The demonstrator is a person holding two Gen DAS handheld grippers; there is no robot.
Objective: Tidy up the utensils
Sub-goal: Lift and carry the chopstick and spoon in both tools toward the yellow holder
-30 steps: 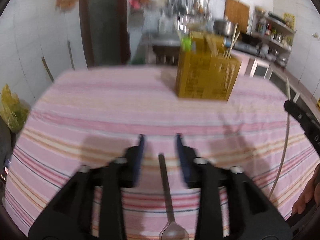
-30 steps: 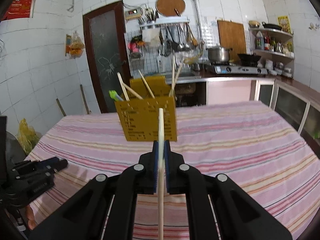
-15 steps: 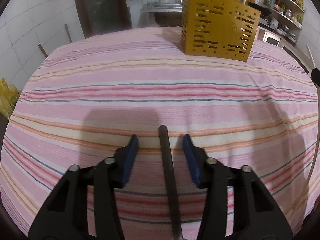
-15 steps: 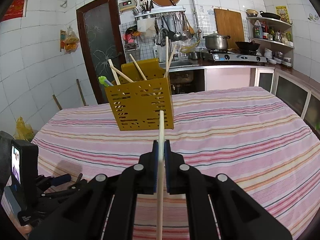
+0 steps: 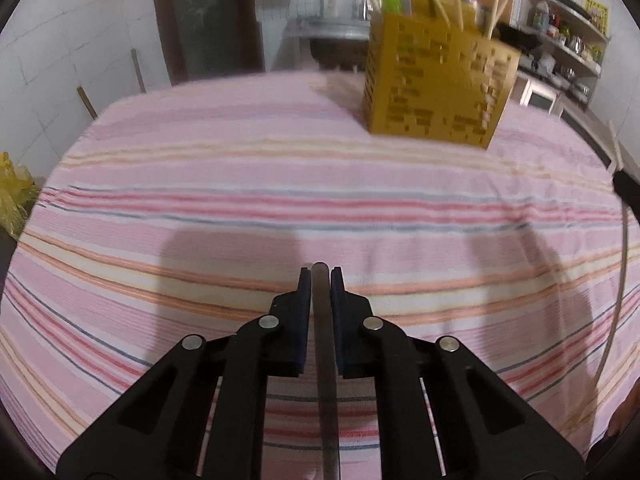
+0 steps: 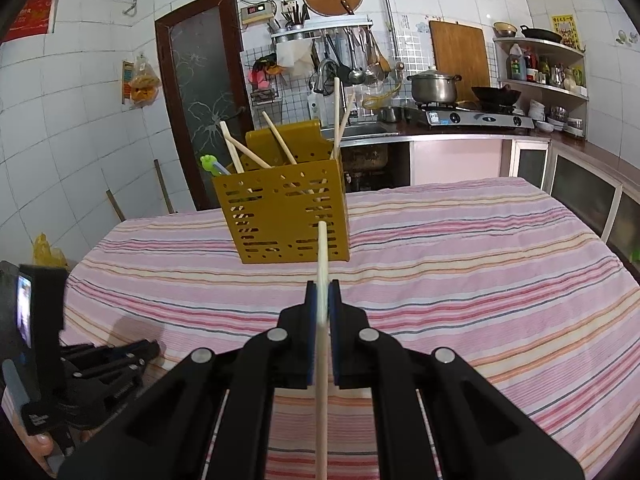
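Note:
My left gripper [image 5: 320, 276] is shut on the handle of a metal spoon [image 5: 326, 360], its bowl out of sight below the frame. My right gripper [image 6: 322, 288] is shut on a wooden chopstick [image 6: 322, 264] that points toward the yellow perforated utensil holder [image 6: 286, 220]. The holder stands on the far middle of the pink striped tablecloth [image 6: 460, 280] and holds several chopsticks and a green-topped utensil [image 6: 208, 162]. In the left wrist view the holder [image 5: 436, 96] is far right, and the right gripper [image 5: 628, 192] with its chopstick [image 5: 620, 300] shows at the right edge.
The left gripper [image 6: 100, 368] and its camera show at the right wrist view's lower left. Behind the table are a sink counter, a stove with a pot [image 6: 434, 86], shelves and a dark door [image 6: 204, 100]. A yellow bag [image 5: 12, 196] sits beside the table's left edge.
My left gripper has closed on the spoon handle, which lay between its open fingers before. The right gripper has kept its grip on the chopstick and shifted a little nearer the holder.

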